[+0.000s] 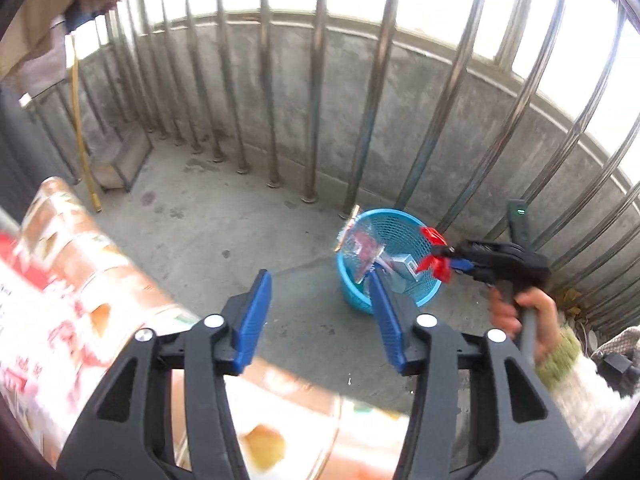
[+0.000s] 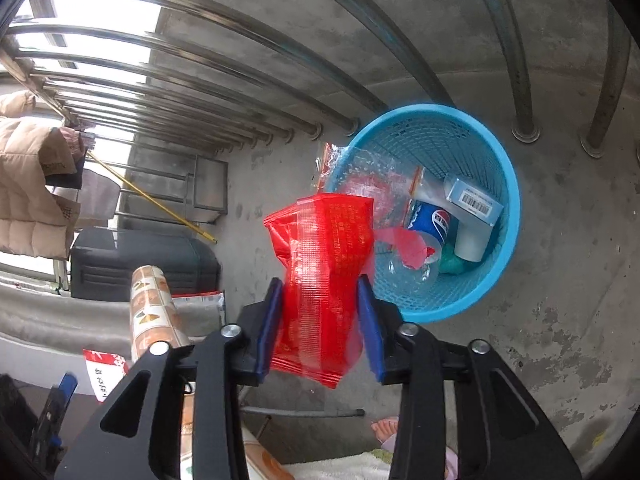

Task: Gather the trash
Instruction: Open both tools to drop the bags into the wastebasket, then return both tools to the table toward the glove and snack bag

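Observation:
A blue mesh basket stands on the concrete floor by the railing. Inside it lie a Pepsi bottle, a white box with a barcode and a clear wrapper. A red snack wrapper hangs between the blue pads of my right gripper, just short of the basket's near rim; the pads stand apart and the wrapper looks loose. In the left wrist view the right gripper reaches over the basket's right rim. My left gripper is open with nothing in it, back from the basket.
Steel railing bars and a low concrete wall ring the floor. A roll with a tile pattern lies close on the left. A dark case, a yellow stick and hanging jackets stand further left.

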The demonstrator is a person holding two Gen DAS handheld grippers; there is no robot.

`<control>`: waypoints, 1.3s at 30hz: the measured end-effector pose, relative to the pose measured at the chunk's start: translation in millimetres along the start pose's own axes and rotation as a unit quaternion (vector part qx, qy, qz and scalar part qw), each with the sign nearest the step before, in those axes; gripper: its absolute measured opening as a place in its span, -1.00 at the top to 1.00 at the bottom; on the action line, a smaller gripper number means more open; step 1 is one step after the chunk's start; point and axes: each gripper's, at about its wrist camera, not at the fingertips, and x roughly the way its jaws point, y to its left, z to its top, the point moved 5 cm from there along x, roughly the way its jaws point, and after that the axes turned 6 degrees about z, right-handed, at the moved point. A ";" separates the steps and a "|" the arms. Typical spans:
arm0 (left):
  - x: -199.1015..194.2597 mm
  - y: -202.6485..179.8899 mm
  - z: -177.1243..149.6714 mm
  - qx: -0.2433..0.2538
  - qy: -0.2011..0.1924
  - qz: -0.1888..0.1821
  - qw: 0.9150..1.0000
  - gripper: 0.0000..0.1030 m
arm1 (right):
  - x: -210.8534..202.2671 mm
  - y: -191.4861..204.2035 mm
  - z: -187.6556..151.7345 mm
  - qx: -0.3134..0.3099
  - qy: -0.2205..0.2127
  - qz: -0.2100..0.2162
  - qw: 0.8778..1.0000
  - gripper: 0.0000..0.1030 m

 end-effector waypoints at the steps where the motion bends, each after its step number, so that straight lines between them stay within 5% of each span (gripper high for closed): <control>1: -13.5 10.5 -8.1 -0.009 -0.007 0.005 1.000 -0.10 | 7.6 -2.9 4.3 -0.001 0.000 -0.018 1.000 -0.20; 6: -75.1 63.0 -60.3 -0.075 -0.031 0.036 0.996 -0.34 | 30.6 -21.8 12.9 0.008 0.004 -0.099 0.995 -0.31; 16: -133.2 145.8 -144.7 -0.194 -0.045 0.090 0.976 -0.42 | -19.1 13.7 -25.8 -0.031 -0.022 -0.069 0.997 -0.31; 25: -160.2 168.4 -205.7 -0.248 -0.044 0.104 0.962 -0.47 | -64.0 119.7 -90.3 -0.148 0.001 0.007 0.989 -0.36; 33: -164.8 187.8 -249.1 -0.303 -0.051 0.118 0.944 -0.47 | -28.2 227.2 -186.2 -0.261 0.134 0.095 0.951 -0.36; 39: -162.1 219.6 -266.4 -0.342 -0.069 0.124 0.929 -0.45 | 18.1 285.5 -283.9 -0.346 0.231 0.114 0.902 -0.36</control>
